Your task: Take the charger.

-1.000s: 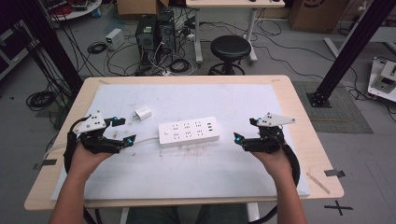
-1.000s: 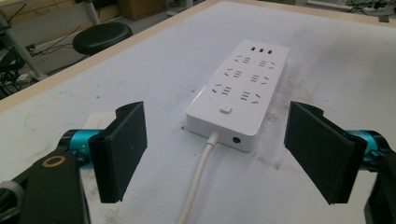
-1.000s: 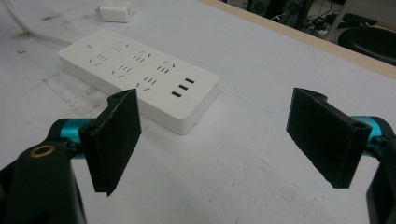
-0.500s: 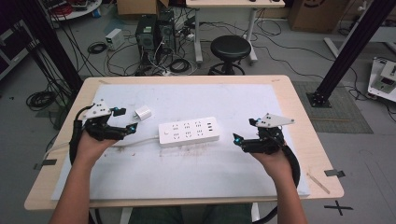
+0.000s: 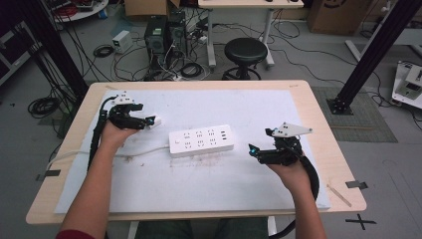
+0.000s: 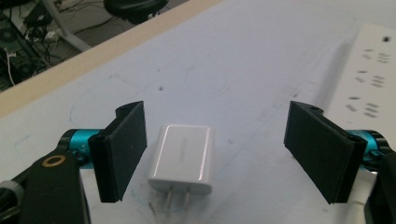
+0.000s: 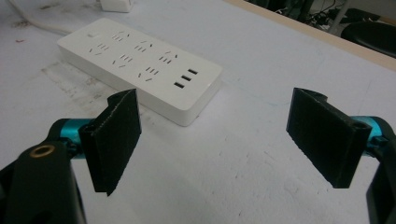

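Your left claw (image 5: pixel 145 121) has moved forward to the white charger (image 6: pixel 183 157) and now straddles it, jaws wide, charger nearer the left jaw, flat on the desk (image 5: pixel 199 85). Your right claw (image 5: pixel 255 151) waits wide open right of the power strip (image 5: pixel 201 141).

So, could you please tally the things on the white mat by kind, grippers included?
Chargers: 1, the white charger between the open jaws of the left gripper.
Power strips: 1, the power strip.
Grippers: 2, the left gripper and the right gripper, both open.
Total: 4.
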